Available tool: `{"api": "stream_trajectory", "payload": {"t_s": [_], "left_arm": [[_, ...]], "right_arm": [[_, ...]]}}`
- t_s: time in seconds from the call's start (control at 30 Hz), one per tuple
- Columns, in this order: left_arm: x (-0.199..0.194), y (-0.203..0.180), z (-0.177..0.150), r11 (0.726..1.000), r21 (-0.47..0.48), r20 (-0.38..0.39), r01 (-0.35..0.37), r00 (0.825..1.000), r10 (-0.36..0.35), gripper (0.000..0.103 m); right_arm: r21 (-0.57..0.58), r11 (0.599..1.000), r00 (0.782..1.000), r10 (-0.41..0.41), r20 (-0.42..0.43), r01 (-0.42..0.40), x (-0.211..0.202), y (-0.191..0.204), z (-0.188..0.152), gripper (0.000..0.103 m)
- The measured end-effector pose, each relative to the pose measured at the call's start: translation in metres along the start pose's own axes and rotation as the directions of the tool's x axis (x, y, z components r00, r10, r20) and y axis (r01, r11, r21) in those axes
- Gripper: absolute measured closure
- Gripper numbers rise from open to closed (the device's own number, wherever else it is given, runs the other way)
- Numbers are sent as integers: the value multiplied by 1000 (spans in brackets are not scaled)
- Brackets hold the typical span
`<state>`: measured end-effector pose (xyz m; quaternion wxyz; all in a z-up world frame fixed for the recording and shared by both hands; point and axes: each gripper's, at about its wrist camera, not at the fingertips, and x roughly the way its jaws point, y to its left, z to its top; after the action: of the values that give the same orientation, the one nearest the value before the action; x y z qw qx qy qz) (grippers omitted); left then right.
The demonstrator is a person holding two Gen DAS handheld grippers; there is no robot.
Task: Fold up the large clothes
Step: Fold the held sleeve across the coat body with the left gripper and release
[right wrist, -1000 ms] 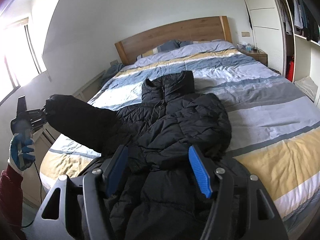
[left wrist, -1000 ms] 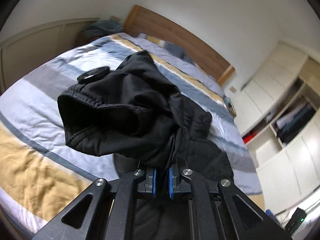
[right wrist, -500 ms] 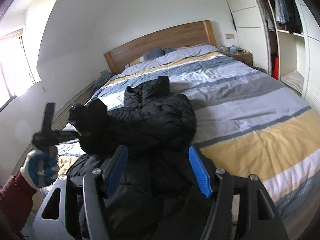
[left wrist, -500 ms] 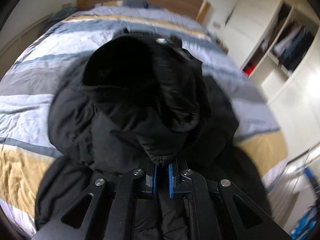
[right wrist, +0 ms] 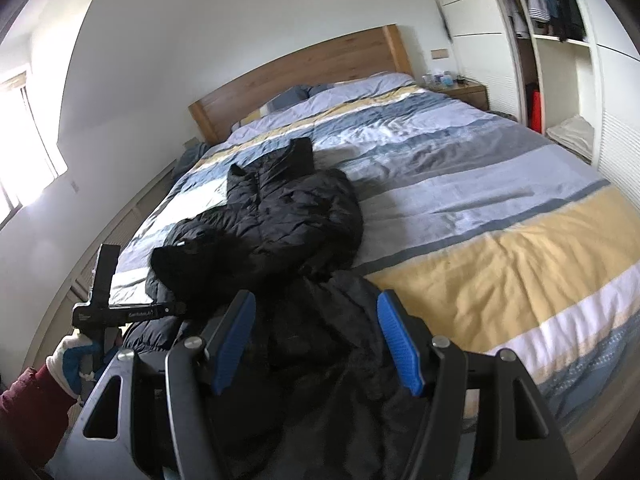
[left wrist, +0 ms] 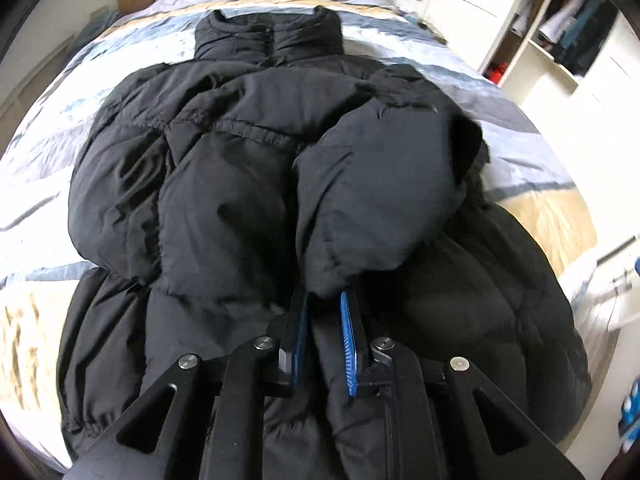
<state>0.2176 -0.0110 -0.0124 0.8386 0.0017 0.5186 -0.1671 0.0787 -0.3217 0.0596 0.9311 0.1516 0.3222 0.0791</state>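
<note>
Black padded jacket point(left wrist: 248, 184) spread face up on the striped bed point(right wrist: 500, 208), collar point(left wrist: 268, 32) toward the wooden headboard point(right wrist: 304, 68), hem hanging off the near edge. One sleeve point(left wrist: 372, 184) folded across the chest, cuff end lying between the blue pads of the left gripper point(left wrist: 324, 312). Jaws there parted a little, a narrow gap on each side of the cuff, pads not visibly pressing the fabric. Seen from the right wrist: same left gripper point(right wrist: 176, 307) low over the jacket's near side, held by a gloved hand point(right wrist: 74, 354) with a dark red cuff. Right gripper point(right wrist: 316, 336) wide open, nothing between its pads, hovering above the jacket's lower part point(right wrist: 320, 332) at the foot of the bed. Open wardrobe point(right wrist: 560, 40) with hanging clothes along the right wall, small bedside table point(right wrist: 464, 90) by the headboard, bright window point(right wrist: 20, 152) at far left.
</note>
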Motion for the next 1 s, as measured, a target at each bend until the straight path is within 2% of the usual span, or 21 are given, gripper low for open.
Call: {"api": "stream_trajectory", "payload": {"t_s": [0.07,0.13,0.3,0.43,0.57,0.63,0.77,0.87,0.93,1.0], "left_arm": [[-13,5,-2,1000,5,22,24,999,-24,83],[-27,18,2,999,-9,54,34,998,-33,75],[-52,61,17,996,-87,127,18,992,-6,70],[-50,95,34,990,-135,139,-28,989,47,69],[-35,114,45,983,-180,132,-34,989,58,69],[-23,120,47,980,-197,121,-34,991,59,68],[-3,124,38,975,-216,94,-50,993,71,61],[12,121,27,973,-211,77,-89,991,107,58],[19,116,21,973,-208,64,-102,991,118,54],[21,113,20,972,-203,57,-117,990,131,53]], "right_arm": [[-45,999,1000,20,-15,-20,11,19,7,41],[-78,996,999,41,-29,-43,24,37,13,41],[-194,972,990,116,-82,-130,72,102,33,41],[-254,946,977,173,-125,-200,115,151,45,41],[-301,923,965,194,-177,-241,156,186,45,41],[-310,914,955,202,-215,-263,177,196,41,41],[-323,915,948,151,-282,-241,208,191,23,41],[-302,933,938,89,-336,-197,231,170,6,41],[-289,943,922,44,-385,-165,245,153,-8,41],[-274,949,913,31,-406,-154,248,143,-16,41]]}}
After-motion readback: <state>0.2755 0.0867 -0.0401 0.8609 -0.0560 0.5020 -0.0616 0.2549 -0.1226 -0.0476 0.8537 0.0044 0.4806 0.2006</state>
